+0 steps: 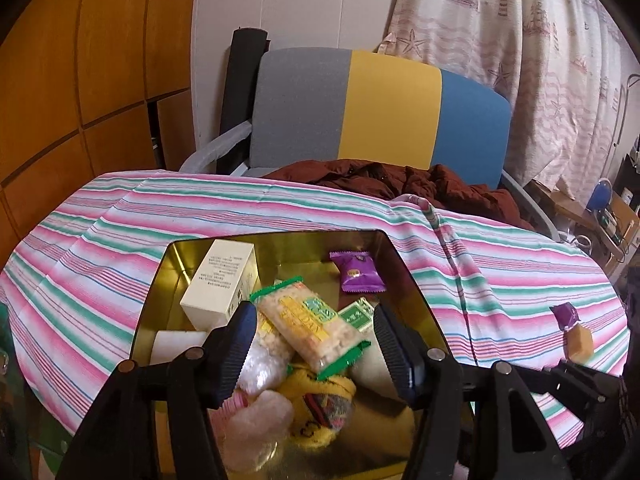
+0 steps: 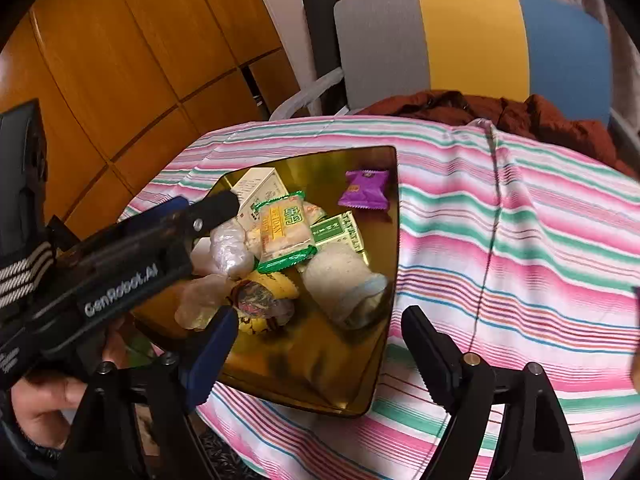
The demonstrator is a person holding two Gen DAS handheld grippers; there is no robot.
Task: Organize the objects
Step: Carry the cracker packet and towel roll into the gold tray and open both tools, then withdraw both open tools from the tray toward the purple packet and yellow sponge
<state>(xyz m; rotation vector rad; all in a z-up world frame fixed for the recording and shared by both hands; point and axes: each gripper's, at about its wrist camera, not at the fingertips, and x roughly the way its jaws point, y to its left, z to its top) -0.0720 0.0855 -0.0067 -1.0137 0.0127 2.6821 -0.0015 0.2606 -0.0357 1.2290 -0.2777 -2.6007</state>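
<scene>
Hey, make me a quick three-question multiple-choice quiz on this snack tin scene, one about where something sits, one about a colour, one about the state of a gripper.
1. Where does the loose yellow candy lie?
A. inside the gold tin
B. on the striped cloth, right of the tin
C. on the chair

2. What colour is the single packet at the far corner of the gold tin?
A. purple
B. red
C. blue

3. How does the left gripper stand?
A. shut on the white box
B. shut and empty
C. open above the tin

Answers:
1 B, it rests on the striped cloth outside the tin's rim.
2 A, its wrapper is plainly purple.
3 C, the jaws are spread wide with only snacks seen between them, none gripped.
</scene>
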